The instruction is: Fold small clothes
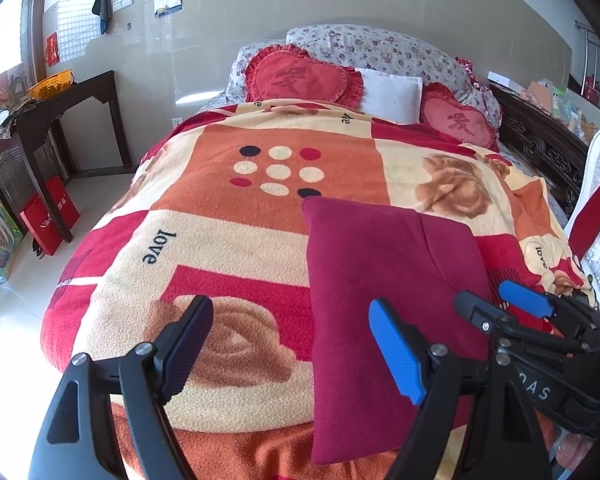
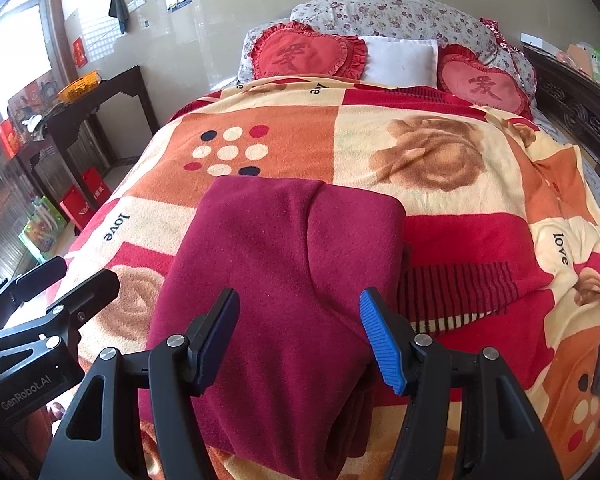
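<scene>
The dark red knitted garment [image 2: 284, 280], a soft fleecy piece already folded into a thick oblong with one rounded seam running down its face, lies flat on the patchwork fleece blanket of orange, cream and red [image 2: 440, 152] at the near end of the bed, its long side running away from the cameras. The right gripper [image 2: 300, 336] hangs above the near part of it with its jaws roughly half apart and nothing between the pads; they do not press on the cloth. The left gripper [image 1: 296, 348] stands just off the garment's left edge, jaws wide, empty, one finger over bare blanket and the blue-padded finger [image 1: 396, 352] over the cloth. Judging from this, the fold is nearly done and what remains is either a last fold end over end or a tidy-up. To do that well, each gripper should come down at a near corner and pinch all the layers together, since the stacked edges visible at the near end in the right wrist view look ready to slip apart. Lift both corners at the same height, carry them toward the far edge and lay them down square. The blanket's fuzzy pile could get caught in a pinch, so bite only the red cloth.
</scene>
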A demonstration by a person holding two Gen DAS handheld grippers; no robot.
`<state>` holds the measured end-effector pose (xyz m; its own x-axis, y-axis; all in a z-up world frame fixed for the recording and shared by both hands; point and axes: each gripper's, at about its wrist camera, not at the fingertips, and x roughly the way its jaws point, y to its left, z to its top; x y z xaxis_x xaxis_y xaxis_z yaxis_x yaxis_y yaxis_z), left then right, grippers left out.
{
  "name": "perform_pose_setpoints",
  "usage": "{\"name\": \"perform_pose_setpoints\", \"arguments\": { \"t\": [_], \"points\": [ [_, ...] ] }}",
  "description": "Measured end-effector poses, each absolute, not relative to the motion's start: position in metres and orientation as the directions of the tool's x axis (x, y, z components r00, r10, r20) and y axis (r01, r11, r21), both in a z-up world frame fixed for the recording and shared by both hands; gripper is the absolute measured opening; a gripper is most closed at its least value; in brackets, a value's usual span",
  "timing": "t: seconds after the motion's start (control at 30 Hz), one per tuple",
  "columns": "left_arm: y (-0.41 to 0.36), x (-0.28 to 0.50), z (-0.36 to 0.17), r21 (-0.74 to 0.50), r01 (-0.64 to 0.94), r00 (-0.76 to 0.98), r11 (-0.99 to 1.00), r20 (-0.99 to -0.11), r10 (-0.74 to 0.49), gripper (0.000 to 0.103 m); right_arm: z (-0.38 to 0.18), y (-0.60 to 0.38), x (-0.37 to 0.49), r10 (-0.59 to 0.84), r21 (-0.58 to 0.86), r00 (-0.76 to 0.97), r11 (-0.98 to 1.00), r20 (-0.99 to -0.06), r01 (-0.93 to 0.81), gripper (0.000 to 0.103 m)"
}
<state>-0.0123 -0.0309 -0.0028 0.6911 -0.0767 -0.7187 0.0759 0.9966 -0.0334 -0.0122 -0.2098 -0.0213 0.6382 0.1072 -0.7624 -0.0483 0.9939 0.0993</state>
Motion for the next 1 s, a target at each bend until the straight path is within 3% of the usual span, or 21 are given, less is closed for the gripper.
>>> {"name": "perform_pose_setpoints", "arguments": {
  "t": [1.0],
  "points": [
    [-0.0311,-0.0112,-0.0050,-0.038,0.073,0.687,0.997,-0.722,-0.078,0.084,-0.0254,-0.2098,-0.0060,0.090,0.089,0.630,0.995,-0.771,-0.034,0.044]
  ]
}}
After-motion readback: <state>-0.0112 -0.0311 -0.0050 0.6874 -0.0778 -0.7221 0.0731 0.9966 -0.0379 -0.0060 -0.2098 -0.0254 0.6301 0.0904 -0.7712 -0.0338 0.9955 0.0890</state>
